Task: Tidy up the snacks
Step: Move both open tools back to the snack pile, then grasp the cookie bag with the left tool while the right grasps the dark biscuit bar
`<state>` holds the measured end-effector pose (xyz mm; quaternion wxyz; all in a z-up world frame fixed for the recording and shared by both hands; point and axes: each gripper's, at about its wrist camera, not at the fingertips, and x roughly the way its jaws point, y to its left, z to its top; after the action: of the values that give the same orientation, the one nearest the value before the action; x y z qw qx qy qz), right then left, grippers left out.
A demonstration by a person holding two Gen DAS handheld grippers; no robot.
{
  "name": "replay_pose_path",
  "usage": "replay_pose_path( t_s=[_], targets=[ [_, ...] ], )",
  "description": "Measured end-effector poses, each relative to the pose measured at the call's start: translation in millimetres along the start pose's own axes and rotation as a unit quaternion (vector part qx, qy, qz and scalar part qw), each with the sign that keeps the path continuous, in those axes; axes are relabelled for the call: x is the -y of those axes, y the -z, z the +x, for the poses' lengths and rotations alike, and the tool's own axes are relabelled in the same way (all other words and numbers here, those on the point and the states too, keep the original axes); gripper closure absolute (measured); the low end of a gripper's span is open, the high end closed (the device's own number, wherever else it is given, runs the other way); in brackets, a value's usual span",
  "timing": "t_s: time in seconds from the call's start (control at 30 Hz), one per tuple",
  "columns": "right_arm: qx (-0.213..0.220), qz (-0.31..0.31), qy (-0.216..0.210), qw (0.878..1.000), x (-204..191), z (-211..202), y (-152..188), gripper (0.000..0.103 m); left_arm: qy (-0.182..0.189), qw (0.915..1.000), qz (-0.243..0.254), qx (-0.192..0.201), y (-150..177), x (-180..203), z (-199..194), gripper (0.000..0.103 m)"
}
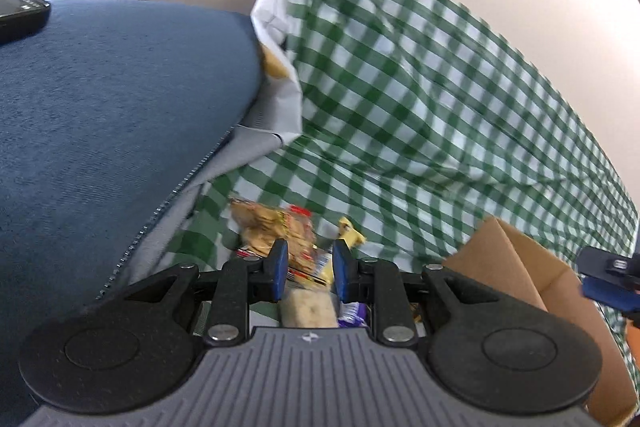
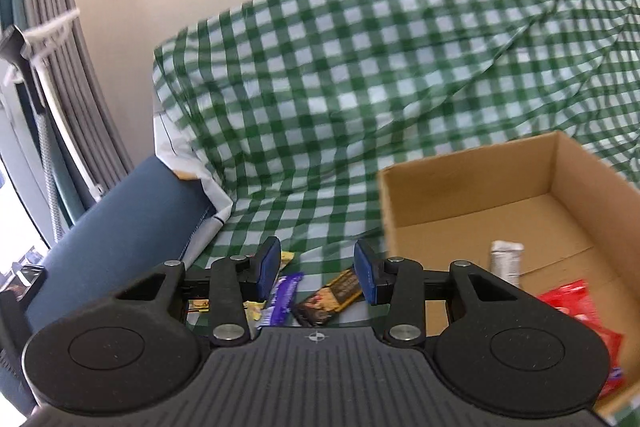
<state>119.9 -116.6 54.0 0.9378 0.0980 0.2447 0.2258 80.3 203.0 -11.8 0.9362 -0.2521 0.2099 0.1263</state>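
In the left wrist view my left gripper has its jaws part open around a cracker snack packet lying on the green checked cloth; whether the pads touch it is unclear. A pale biscuit bar and a purple wrapper lie below it. In the right wrist view my right gripper is open and empty above a dark chocolate bar and a purple bar. A cardboard box at the right holds a silver bar and a red packet.
A blue cushion lies at the left, with a zip and grey lining. A black device rests on it. The box's flap shows at the right of the left wrist view, with my right gripper beyond it.
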Motion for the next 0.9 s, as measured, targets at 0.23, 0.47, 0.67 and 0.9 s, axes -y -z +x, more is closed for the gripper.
replay_pose_path(
  t_s=[0.23, 0.47, 0.67, 0.9],
  targets=[
    [-0.051, -0.001, 0.034, 0.998, -49.4, 75.1, 7.0, 0.054, -0.021, 0.9997, -0.003, -0.010, -2.1, -7.2, 21.7, 0.078],
    [-0.107, 0.007, 0.098, 0.989, -53.8, 141.8, 19.9, 0.044, -0.038, 0.9989, 0.022, -0.015, 0.2, -4.2, 47.4, 0.071],
    [-0.135, 0.013, 0.133, 0.982, -45.5, 183.9, 30.6, 0.044, -0.051, 0.9976, 0.043, -0.018, 2.2, -1.5, 68.7, 0.058],
    [-0.165, 0.032, 0.162, 0.972, -29.6, 217.4, 42.2, 0.039, -0.063, 0.9961, 0.060, -0.019, 3.9, 0.1, 90.7, 0.041]
  ],
)
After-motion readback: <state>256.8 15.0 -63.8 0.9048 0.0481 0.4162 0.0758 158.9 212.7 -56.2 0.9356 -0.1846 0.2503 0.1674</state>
